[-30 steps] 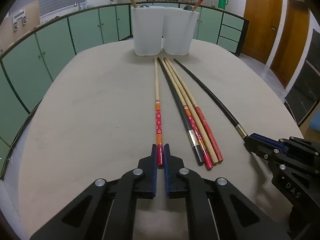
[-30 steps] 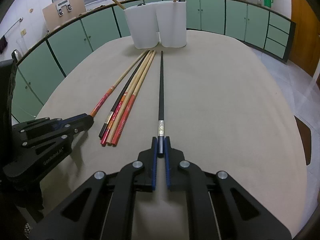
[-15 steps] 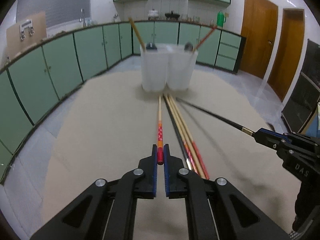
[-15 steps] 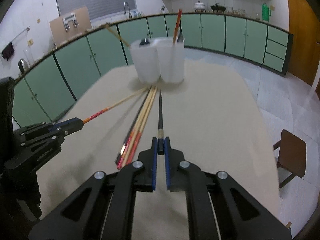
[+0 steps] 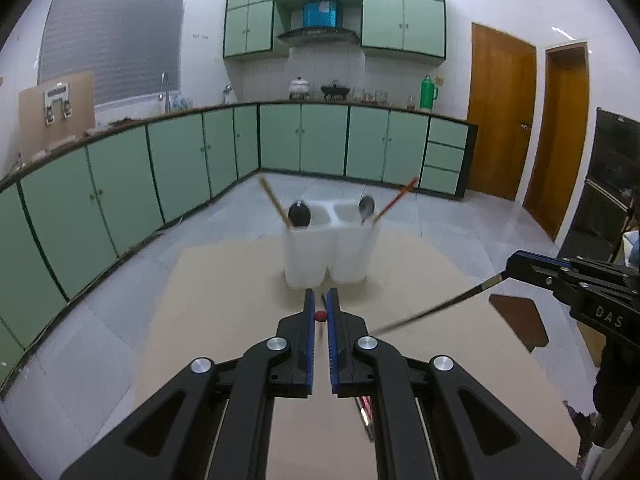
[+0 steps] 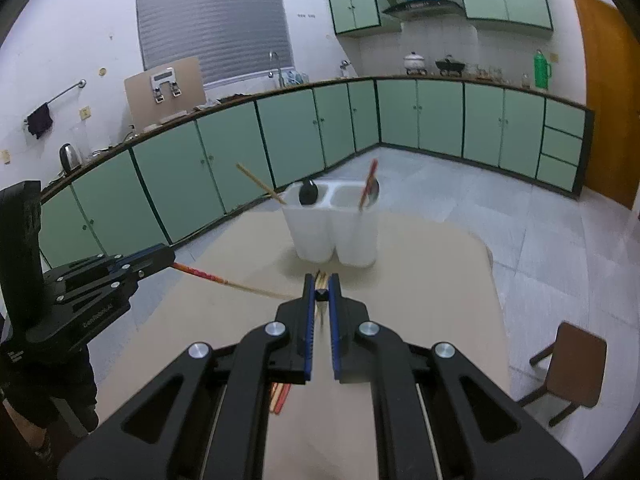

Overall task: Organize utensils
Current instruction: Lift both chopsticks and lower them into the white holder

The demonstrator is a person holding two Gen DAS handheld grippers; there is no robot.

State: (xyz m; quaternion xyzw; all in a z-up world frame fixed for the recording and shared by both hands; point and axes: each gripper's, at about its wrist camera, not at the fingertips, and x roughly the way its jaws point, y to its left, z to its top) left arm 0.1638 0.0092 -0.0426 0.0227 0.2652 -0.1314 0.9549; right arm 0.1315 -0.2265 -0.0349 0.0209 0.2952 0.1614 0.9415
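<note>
My left gripper (image 5: 320,300) is shut on the red end of a red-and-wood chopstick (image 5: 320,315), held high above the table; its shaft shows in the right wrist view (image 6: 224,281). My right gripper (image 6: 321,284) is shut on the end of a black chopstick (image 6: 320,294), also lifted; its shaft shows in the left wrist view (image 5: 436,310). Both tips point down toward the white two-compartment holder (image 5: 330,250), which holds a spoon and a chopstick in each side. The other chopsticks (image 6: 280,396) lie on the table below the grippers, mostly hidden.
The beige table (image 5: 224,292) ends just behind the holder. A brown chair (image 6: 572,368) stands at its right side. Green cabinets run along the walls.
Both grippers have lifted their chopsticks off the table and risen well above it, tilting the sticks steeply down toward the holder. The remaining chopsticks stayed on the table.
</note>
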